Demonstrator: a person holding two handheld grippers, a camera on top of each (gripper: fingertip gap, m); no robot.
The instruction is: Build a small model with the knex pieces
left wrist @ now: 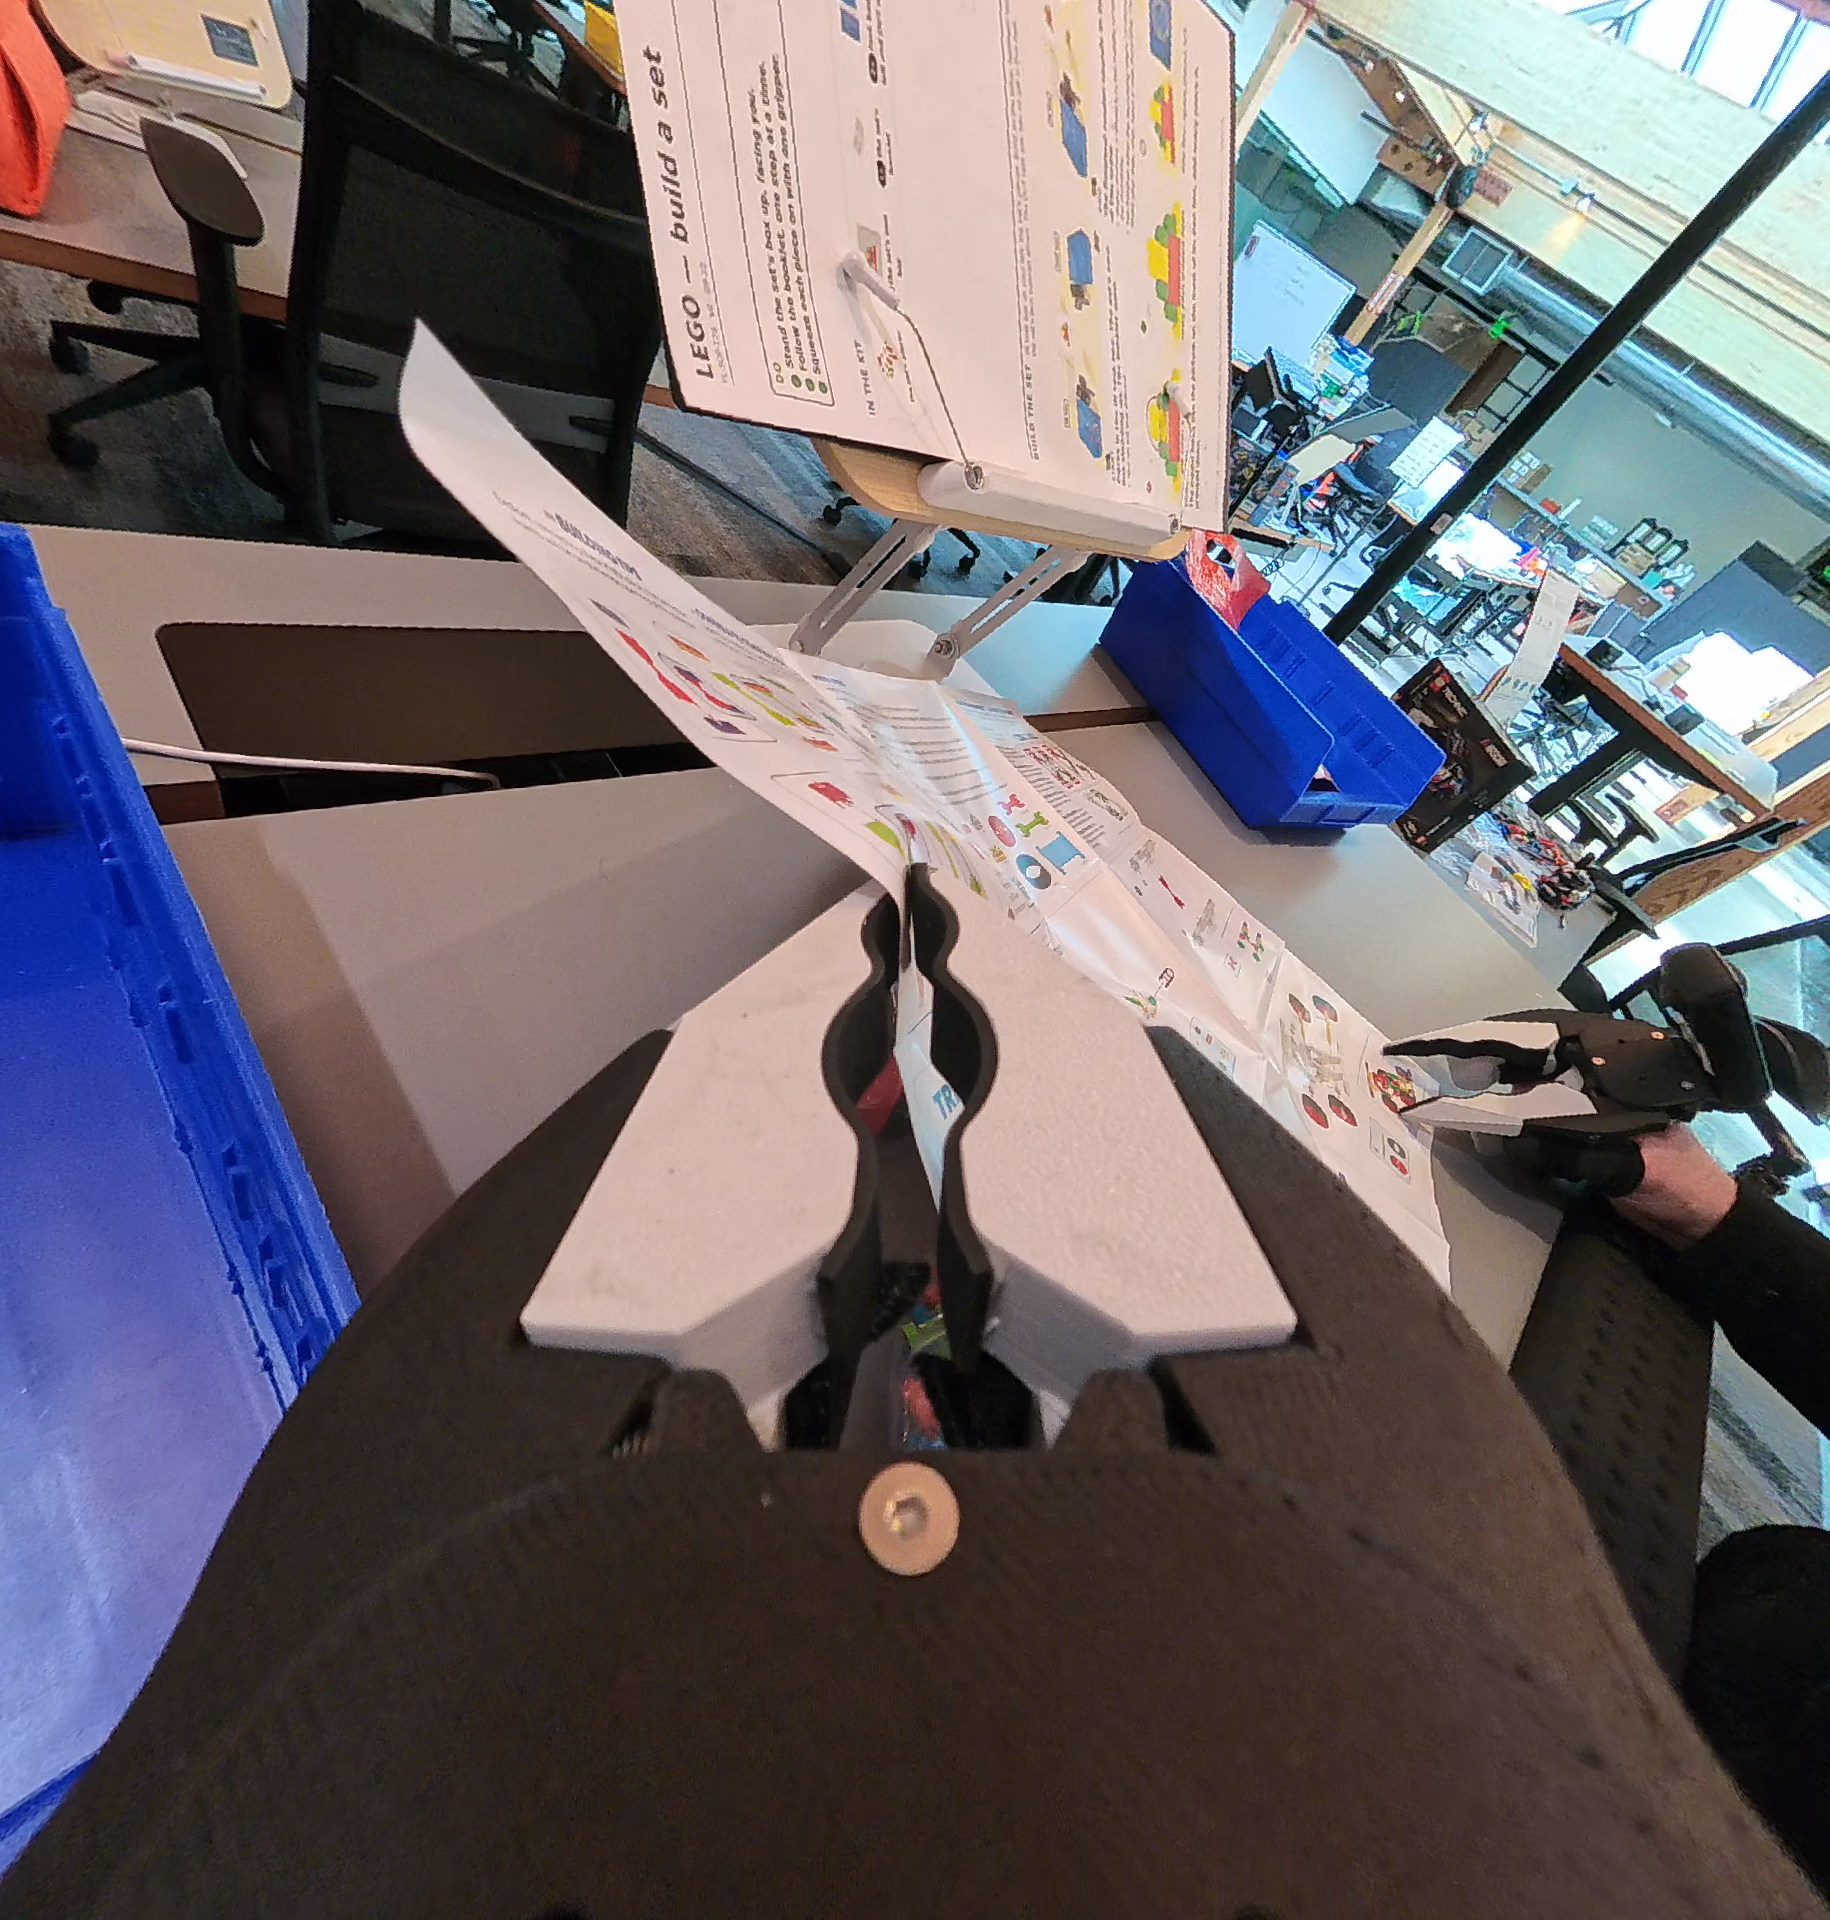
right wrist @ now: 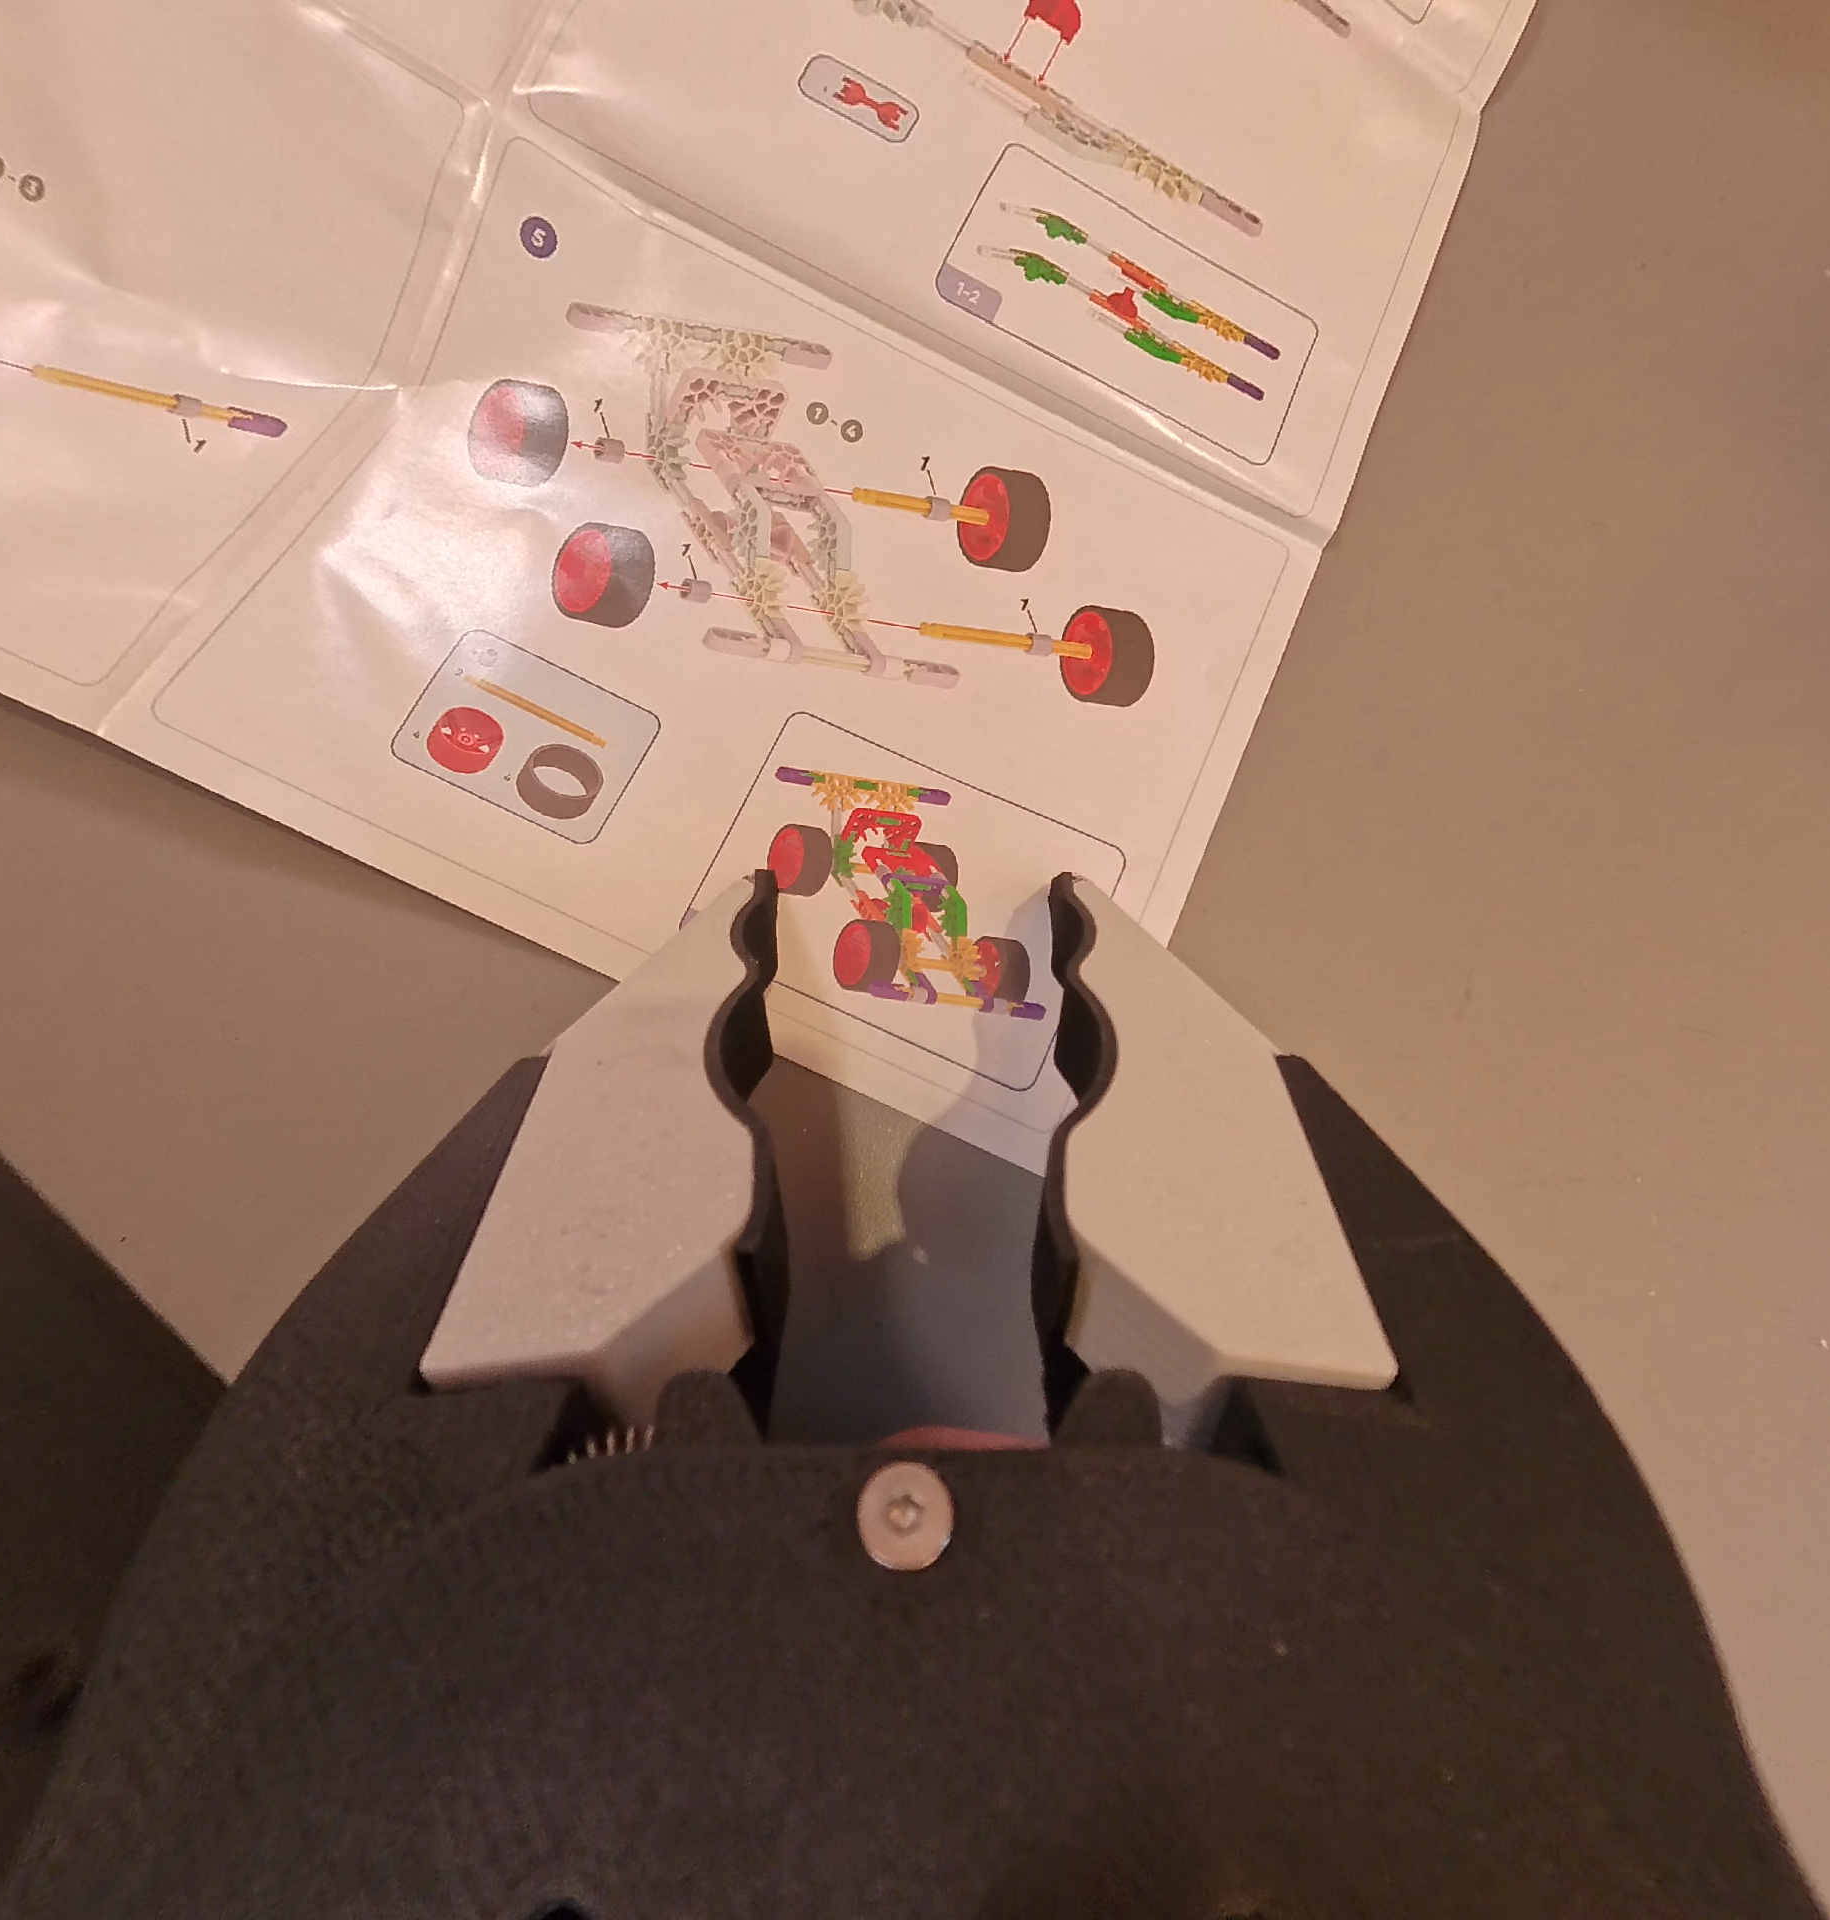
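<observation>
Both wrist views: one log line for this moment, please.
left gripper: shut on white folded paper instruction sheet, lifted | right gripper: open over sheet's corner | sheet's far end on grey table

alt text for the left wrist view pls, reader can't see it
The left hand-held gripper is shut on a folded-out instruction sheet, lifting one end off the grey table. The right hand-held gripper rests over the sheet's far end; a blue bin sits left, a document stand behind.

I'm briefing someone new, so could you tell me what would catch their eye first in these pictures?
First, the long folded instruction sheet, pinched in the shut left gripper and lifted off the grey table. Its far end lies flat under the open right gripper. A blue bin stands at the left.
</observation>
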